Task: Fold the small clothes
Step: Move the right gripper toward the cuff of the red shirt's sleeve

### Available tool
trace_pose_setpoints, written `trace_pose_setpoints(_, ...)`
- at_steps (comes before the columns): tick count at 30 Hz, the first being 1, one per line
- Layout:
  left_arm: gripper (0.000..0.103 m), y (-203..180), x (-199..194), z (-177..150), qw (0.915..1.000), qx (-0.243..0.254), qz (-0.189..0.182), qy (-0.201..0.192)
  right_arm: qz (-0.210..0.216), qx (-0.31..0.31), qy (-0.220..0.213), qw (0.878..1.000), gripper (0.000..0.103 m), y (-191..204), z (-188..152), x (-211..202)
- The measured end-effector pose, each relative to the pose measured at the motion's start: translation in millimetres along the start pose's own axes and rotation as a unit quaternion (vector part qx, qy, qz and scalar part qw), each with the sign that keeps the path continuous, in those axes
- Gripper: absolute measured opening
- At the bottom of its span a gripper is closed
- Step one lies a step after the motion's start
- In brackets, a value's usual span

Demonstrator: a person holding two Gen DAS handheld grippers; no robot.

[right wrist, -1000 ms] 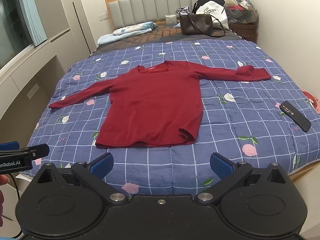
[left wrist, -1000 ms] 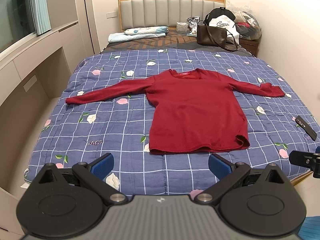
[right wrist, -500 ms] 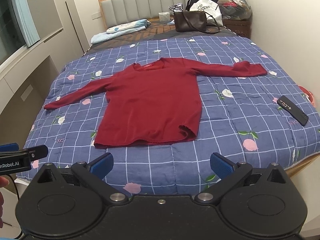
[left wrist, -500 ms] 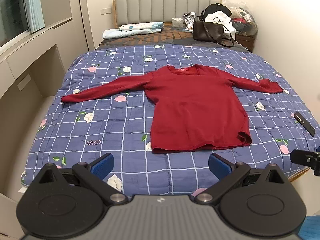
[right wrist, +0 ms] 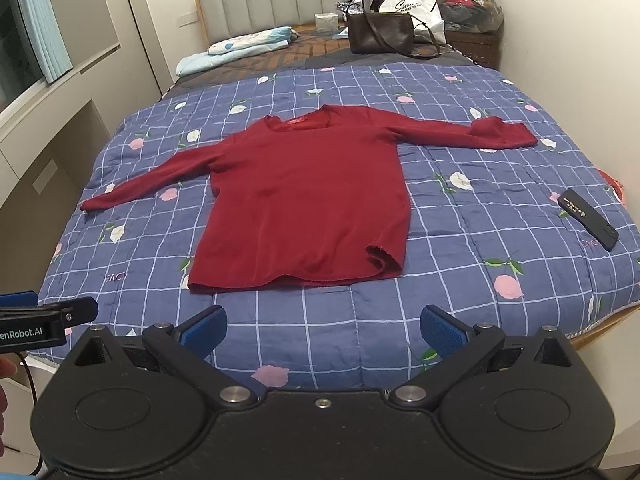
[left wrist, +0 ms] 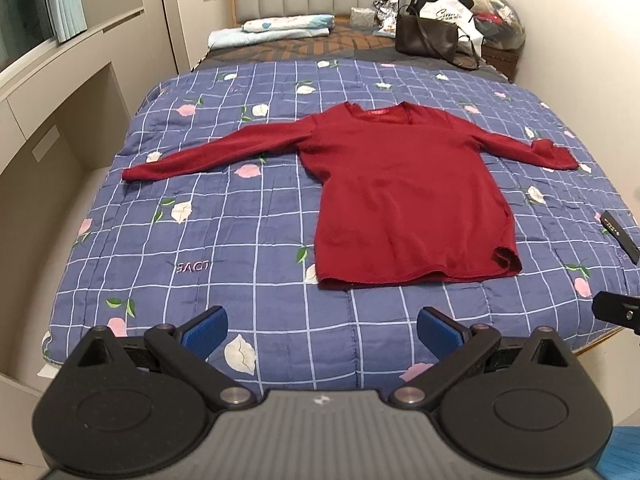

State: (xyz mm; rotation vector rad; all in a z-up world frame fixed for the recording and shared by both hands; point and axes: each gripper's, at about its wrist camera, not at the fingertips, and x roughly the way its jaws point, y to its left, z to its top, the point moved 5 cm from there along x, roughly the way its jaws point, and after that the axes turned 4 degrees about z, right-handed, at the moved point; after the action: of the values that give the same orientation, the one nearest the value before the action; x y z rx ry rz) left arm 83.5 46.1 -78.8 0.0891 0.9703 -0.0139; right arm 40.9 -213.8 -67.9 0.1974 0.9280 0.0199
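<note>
Both cameras have drifted since the earlier frames: bed and shirt sit a little lower and nearer in each view, so the two units look to have eased forward over the foot of the bed. Nothing on the quilt has shifted.

Left hand-held gripper (left wrist: 322,330): jaws wide, nothing between the pads. Right hand-held gripper (right wrist: 323,329): same, wide and empty. Both hover off the near edge of the bed (left wrist: 120,240), clear of the cloth.

Shirt (left wrist: 404,196), dark red, long-sleeved, lies flat at mid-frame on the quilt, collar toward the headboard, hem toward the grippers. Long axis of the body runs away from the cameras; sleeves run crosswise, one to frame left, one to frame right with its cuff turned back. Hem corner at lower right of the shirt is rumpled.

Key relation: in the left view the shirt sits right of centre; in the right view (right wrist: 304,200) it sits left of centre. So it lies ahead and between the two. Left unit is nearer the frame-left sleeve, right unit nearer the frame-right one. Folding not begun.

Remote (right wrist: 588,220) lies on the quilt at frame right, well apart from the shirt.
</note>
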Motion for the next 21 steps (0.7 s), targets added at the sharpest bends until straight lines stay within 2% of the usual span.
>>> trace_pose_setpoints(11,0.103,-28,39,32,0.9992,-0.003,-0.012,0.039,-0.020,0.002,0.014,1.000,0.103,-18,18,16)
trace_pose_setpoints(16,0.103,-53,62,61,0.9990,-0.006,-0.003,0.043,-0.055,0.014,0.030,0.998,0.103,-48,40,35)
trace_pose_setpoints(19,0.103,-73,76,85,0.9989,-0.017,0.011,0.042,-0.087,0.015,0.034,0.996,0.103,-75,63,48)
trace_pose_setpoints(21,0.103,-87,84,100,0.9985,-0.027,0.023,0.042,-0.091,0.023,0.032,0.995,0.103,-96,81,55)
